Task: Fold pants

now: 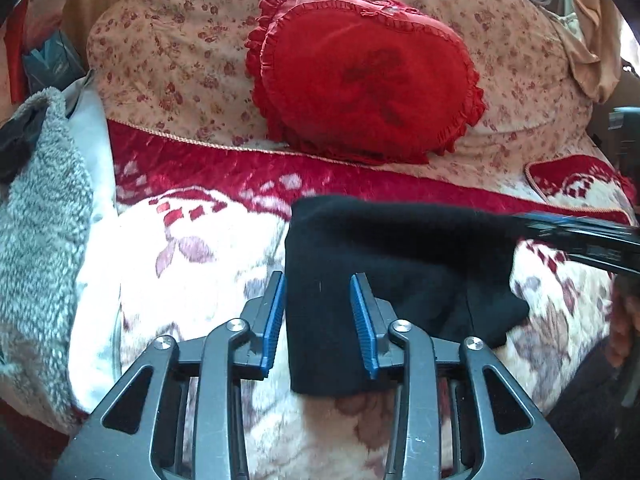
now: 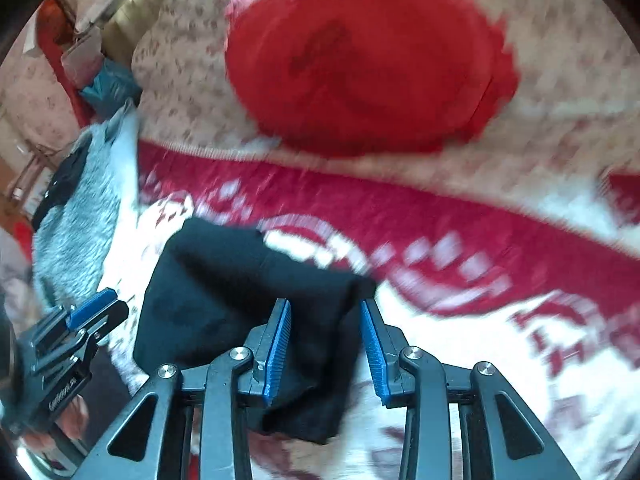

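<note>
Left gripper (image 1: 318, 322) hanging wide open over pants (image 1: 384, 264); I am seeing near-left fold edge lying between pads. Right gripper (image 2: 326, 346) also spread, straddling right edge. Pants lying folded on blanket (image 1: 192, 264), heart pillow (image 1: 360, 80) far.

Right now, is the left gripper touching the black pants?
Cannot tell. In the left wrist view the left gripper stands open over the black pants, cloth showing between its fingers, but neither view shows contact or a gap plainly.
</note>
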`<control>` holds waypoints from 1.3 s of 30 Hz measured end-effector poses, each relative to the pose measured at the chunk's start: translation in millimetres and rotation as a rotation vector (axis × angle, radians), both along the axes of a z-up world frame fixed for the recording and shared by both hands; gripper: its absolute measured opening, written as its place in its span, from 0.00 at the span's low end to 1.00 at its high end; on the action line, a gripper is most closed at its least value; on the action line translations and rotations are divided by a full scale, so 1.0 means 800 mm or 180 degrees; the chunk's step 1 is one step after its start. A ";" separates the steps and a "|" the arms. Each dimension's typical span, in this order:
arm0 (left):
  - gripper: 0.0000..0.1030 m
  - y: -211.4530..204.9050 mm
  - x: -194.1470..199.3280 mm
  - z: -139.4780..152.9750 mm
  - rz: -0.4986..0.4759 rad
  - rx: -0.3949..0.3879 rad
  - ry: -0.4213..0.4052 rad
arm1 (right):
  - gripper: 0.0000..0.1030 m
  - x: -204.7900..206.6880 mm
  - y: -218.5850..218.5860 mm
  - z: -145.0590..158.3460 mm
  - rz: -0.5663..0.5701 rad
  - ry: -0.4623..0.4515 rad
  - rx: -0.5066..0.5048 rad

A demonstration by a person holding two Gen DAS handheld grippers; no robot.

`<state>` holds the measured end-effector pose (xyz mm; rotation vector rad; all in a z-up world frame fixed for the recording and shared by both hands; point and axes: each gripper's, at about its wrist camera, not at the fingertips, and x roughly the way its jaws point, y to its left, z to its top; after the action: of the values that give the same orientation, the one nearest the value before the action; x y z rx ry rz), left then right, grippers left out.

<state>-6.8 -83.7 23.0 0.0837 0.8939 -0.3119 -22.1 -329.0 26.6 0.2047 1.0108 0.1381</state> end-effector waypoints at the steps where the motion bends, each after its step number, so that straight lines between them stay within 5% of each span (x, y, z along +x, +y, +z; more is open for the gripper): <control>1: 0.32 -0.006 0.009 -0.003 0.0019 0.0043 0.0028 | 0.32 -0.003 0.000 0.009 -0.0016 -0.0090 -0.0056; 4: 0.32 -0.017 0.032 -0.017 0.0084 0.0109 0.0162 | 0.32 -0.004 0.018 0.034 0.0194 -0.0366 -0.0077; 8: 0.33 -0.031 0.056 -0.039 0.0175 0.0207 0.0284 | 0.30 0.020 0.059 0.002 0.0531 -0.0157 -0.0036; 12: 0.41 -0.039 0.068 -0.047 0.0198 0.0235 0.0253 | 0.30 0.053 0.061 -0.046 0.0402 0.0020 -0.0344; 20: 0.45 -0.045 0.075 -0.053 0.0275 0.0264 0.0206 | 0.30 0.079 0.043 -0.068 0.0296 0.0062 -0.0203; 31: 0.45 -0.030 0.041 -0.033 0.0297 0.0220 0.0229 | 0.30 0.000 0.064 -0.010 0.0510 -0.0110 -0.0133; 39: 0.48 -0.015 0.001 -0.051 0.0273 0.0171 0.0302 | 0.30 -0.040 0.060 -0.052 0.0528 0.0155 -0.0238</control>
<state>-6.1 -96.0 -17.5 0.0803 0.9972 -0.2133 -54.3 -281.4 -15.4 0.0560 1.0792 0.2469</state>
